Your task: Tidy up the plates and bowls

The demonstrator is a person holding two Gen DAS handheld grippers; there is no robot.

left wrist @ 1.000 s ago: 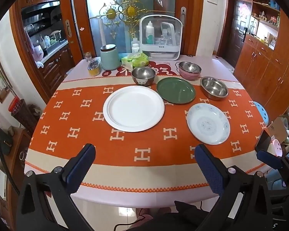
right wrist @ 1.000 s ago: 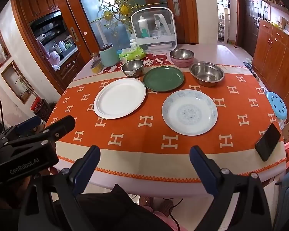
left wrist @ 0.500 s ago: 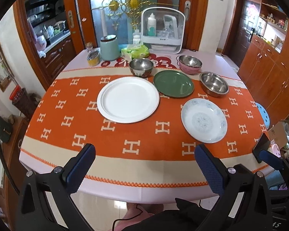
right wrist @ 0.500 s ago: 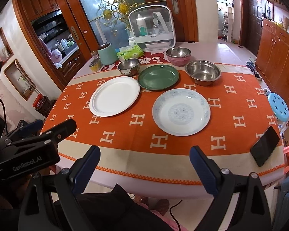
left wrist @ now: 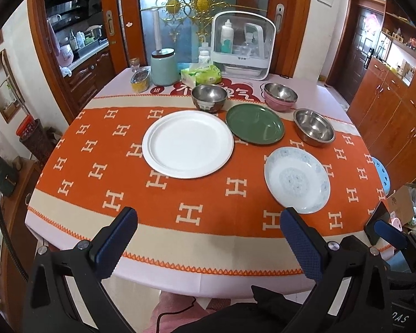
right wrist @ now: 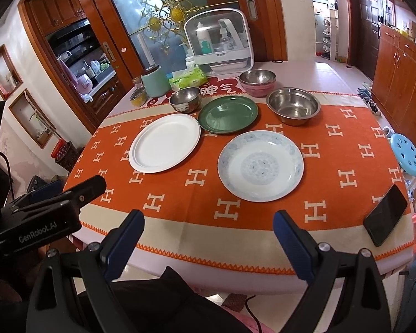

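On the orange tablecloth lie a large white plate (left wrist: 187, 144) (right wrist: 165, 142), a green plate (left wrist: 254, 126) (right wrist: 228, 114) and a blue-patterned plate (left wrist: 297, 183) (right wrist: 260, 165). Behind them stand a small steel bowl (left wrist: 209, 97) (right wrist: 185, 99), a steel bowl in a pink bowl (left wrist: 280, 96) (right wrist: 258, 82) and a wide steel bowl (left wrist: 314, 127) (right wrist: 292, 106). My left gripper (left wrist: 208, 229) is open and empty above the table's near edge. My right gripper (right wrist: 208, 230) is open and empty, nearest the blue-patterned plate.
At the table's back stand a white dish box (left wrist: 242, 45), a teal jar (left wrist: 164, 68), a tissue pack (left wrist: 201, 74) and a small yellow tin (left wrist: 140, 80). A black phone (right wrist: 387, 217) lies near the front right edge. A blue stool (right wrist: 405, 154) stands to the right.
Both grippers have risen and tilted slightly, so the table looks a little farther and lower in view. The dishes have not moved. Both grippers stay open.
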